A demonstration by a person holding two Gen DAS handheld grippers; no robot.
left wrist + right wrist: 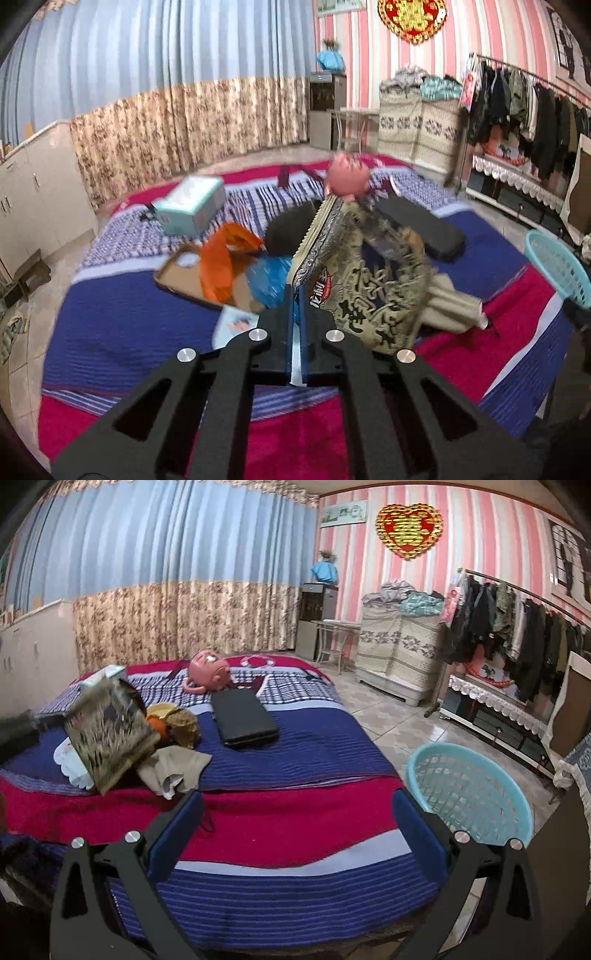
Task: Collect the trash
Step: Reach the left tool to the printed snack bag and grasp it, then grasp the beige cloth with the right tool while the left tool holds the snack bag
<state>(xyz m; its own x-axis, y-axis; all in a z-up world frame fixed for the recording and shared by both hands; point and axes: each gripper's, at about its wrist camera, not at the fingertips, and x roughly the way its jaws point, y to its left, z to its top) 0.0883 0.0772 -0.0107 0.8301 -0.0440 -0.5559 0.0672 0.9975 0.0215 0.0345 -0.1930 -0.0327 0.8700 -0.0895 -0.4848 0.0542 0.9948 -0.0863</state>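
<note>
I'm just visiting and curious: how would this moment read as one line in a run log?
left gripper: shut on snack bag, lifted off bed | right gripper: open, empty | basket: on floor beside bed

Both tools I carry look alike. My left gripper (295,314) has matte black linkage arms with long triangular cut-outs, pinned by four round silver screws in a row, and black fingers (275,332) faced with blue pads; a pale metallic strip shows in the seam between them. My right gripper (295,812) is built the same way: black slotted arms, paired silver screw heads on each side, and broad blue-padded fingers (177,827).
</note>
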